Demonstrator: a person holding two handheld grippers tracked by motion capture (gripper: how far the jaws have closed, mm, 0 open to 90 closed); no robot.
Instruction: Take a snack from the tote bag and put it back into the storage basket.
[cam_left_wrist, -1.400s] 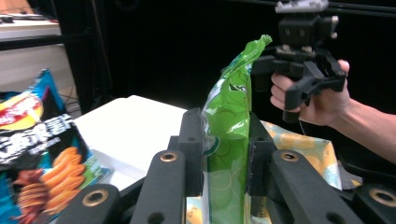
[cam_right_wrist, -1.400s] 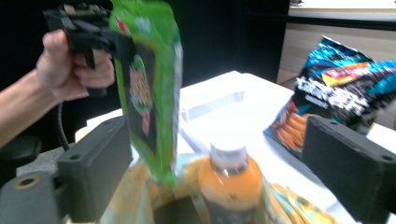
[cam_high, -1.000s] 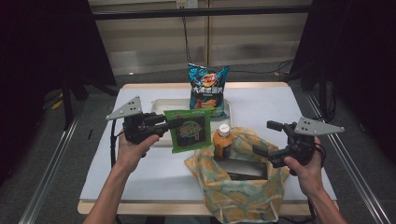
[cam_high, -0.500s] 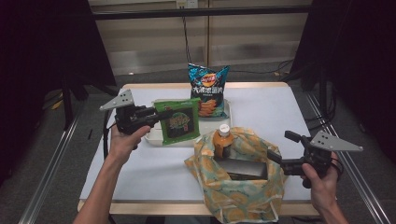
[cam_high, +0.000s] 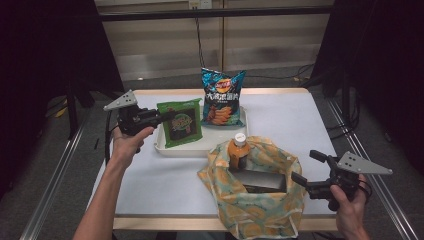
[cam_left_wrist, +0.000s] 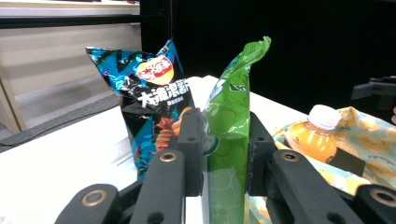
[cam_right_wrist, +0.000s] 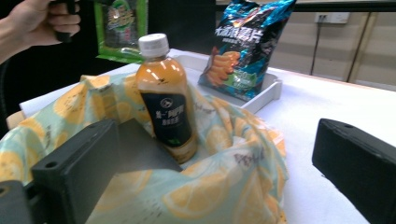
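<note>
Left gripper (cam_left_wrist: 225, 154) clamps green packet (cam_high: 180, 121) over tray (cam_high: 161, 145) — step: unloading bag (cam_high: 260, 200); right gripper (cam_high: 311, 170) open, empty — next: set packet down.

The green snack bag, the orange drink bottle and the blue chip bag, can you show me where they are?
green snack bag (cam_high: 180, 123), high view, middle of its front.
orange drink bottle (cam_right_wrist: 164, 95), right gripper view, on its dark label.
blue chip bag (cam_high: 221, 97), high view, middle of its front.

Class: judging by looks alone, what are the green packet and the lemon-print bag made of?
Green packet: seemingly thin plastic film, glossy; it shines and creases where the left gripper pinches it.
Lemon-print bag: probably woven cloth, matte; it slumps in soft folds.
</note>
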